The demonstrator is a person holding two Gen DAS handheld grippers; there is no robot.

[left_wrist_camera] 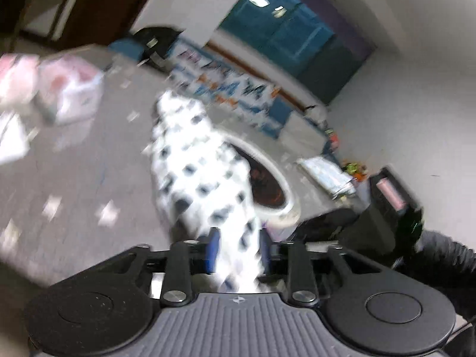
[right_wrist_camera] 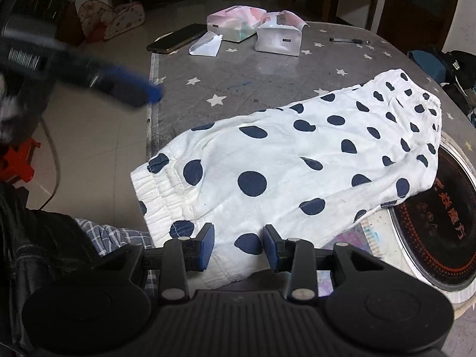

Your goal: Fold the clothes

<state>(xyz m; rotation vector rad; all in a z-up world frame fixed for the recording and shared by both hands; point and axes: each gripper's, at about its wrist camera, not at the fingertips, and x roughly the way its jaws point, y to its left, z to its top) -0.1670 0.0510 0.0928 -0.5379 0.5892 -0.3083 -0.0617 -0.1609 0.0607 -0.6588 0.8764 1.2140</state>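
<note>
White trousers with dark blue dots (right_wrist_camera: 297, 160) lie flat on the grey star-patterned table (right_wrist_camera: 267, 68), waistband at the near left. The far leg end overlaps a round black cooker (right_wrist_camera: 440, 208). My right gripper (right_wrist_camera: 239, 244) points down at the near edge of the cloth, just right of the waistband. Its blue pads stand apart with smooth cloth between them. My left gripper (right_wrist_camera: 153, 92) hovers blurred at the upper left, with nothing hanging from it. In the blurred left wrist view the left gripper (left_wrist_camera: 239, 250) has its pads a little apart, and the trousers (left_wrist_camera: 196, 160) show through the gap.
Two tissue packs (right_wrist_camera: 235, 23) (right_wrist_camera: 278, 37), a phone (right_wrist_camera: 178, 38), a white wrapper (right_wrist_camera: 206, 44) and a pen (right_wrist_camera: 349, 40) lie at the table's far end. The table's left edge drops to a tiled floor (right_wrist_camera: 95, 136). Plaid fabric (right_wrist_camera: 113, 235) shows at the near left corner.
</note>
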